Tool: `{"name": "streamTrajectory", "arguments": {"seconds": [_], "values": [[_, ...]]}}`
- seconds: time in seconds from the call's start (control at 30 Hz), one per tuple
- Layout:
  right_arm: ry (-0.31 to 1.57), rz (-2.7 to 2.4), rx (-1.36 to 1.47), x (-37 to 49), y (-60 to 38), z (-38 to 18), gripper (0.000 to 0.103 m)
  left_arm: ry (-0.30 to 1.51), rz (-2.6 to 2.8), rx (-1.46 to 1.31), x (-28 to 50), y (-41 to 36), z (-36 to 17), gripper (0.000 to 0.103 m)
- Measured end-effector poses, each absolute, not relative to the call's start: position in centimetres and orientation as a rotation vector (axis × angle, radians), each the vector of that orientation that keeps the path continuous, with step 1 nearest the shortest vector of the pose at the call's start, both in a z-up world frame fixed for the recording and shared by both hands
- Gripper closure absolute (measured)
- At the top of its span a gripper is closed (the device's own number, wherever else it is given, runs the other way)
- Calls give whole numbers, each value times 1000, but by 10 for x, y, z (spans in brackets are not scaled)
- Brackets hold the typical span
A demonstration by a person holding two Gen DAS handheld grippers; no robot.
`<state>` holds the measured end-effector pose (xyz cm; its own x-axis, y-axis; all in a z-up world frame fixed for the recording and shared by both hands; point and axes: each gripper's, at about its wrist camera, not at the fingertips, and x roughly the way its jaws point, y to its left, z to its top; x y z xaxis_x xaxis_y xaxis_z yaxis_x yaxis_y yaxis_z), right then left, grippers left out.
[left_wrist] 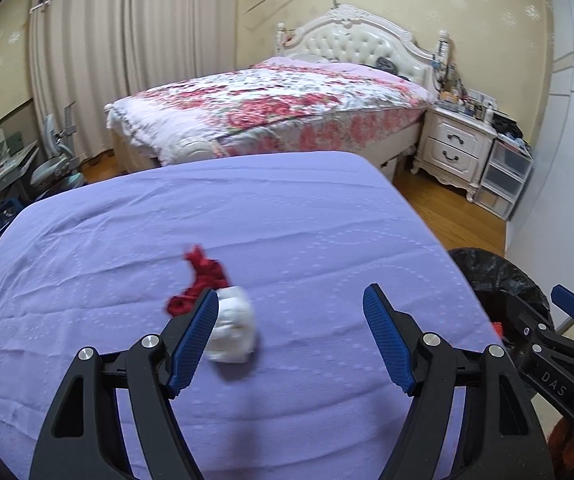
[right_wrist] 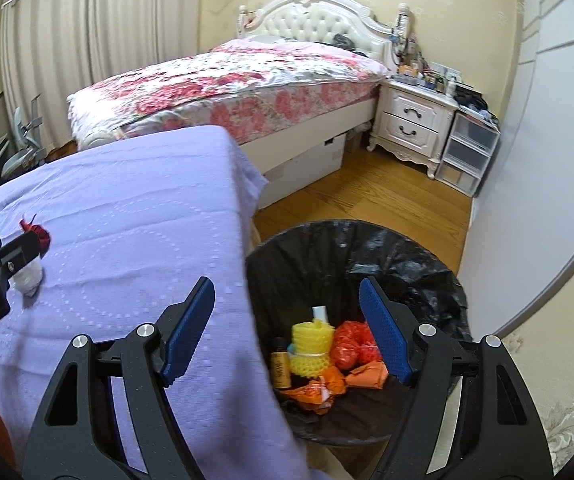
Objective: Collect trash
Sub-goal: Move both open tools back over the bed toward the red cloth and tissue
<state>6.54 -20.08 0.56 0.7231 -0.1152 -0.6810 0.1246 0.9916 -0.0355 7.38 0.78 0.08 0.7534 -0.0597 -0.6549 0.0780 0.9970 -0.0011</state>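
Observation:
On the purple-covered table (left_wrist: 247, 220) lie a crumpled white tissue (left_wrist: 234, 326) and a red net scrap (left_wrist: 203, 276), touching each other. My left gripper (left_wrist: 291, 300) hovers over the cloth, open and empty, its left finger just in front of the tissue. In the right wrist view the tissue (right_wrist: 31, 278) and red scrap (right_wrist: 41, 236) sit at far left behind the left gripper's fingers. My right gripper (right_wrist: 287, 292) is open and empty above the table's edge and the black-lined trash bin (right_wrist: 427, 268). The bin holds a yellow foam net (right_wrist: 311, 344), orange wrappers (right_wrist: 351, 348) and a small bottle (right_wrist: 280, 368).
A floral-covered bed (left_wrist: 279, 108) stands beyond the table. A white nightstand (right_wrist: 411, 124) and clear plastic drawers (right_wrist: 469, 152) line the right wall. Wooden floor (right_wrist: 367, 200) lies between bed and bin. A desk and chair (left_wrist: 51, 160) are at far left.

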Motion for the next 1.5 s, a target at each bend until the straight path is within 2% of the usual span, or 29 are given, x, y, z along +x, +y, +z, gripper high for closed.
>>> {"name": "streamTrajectory", "arguments": {"seconds": [0.7,1.5], "values": [[766,92,-123,73,-81,7,30,735,193,-60,51,146,-14,30],[781,229,-141,88,-7,7,30,758,280,-123,40,204,-23,30]]}}
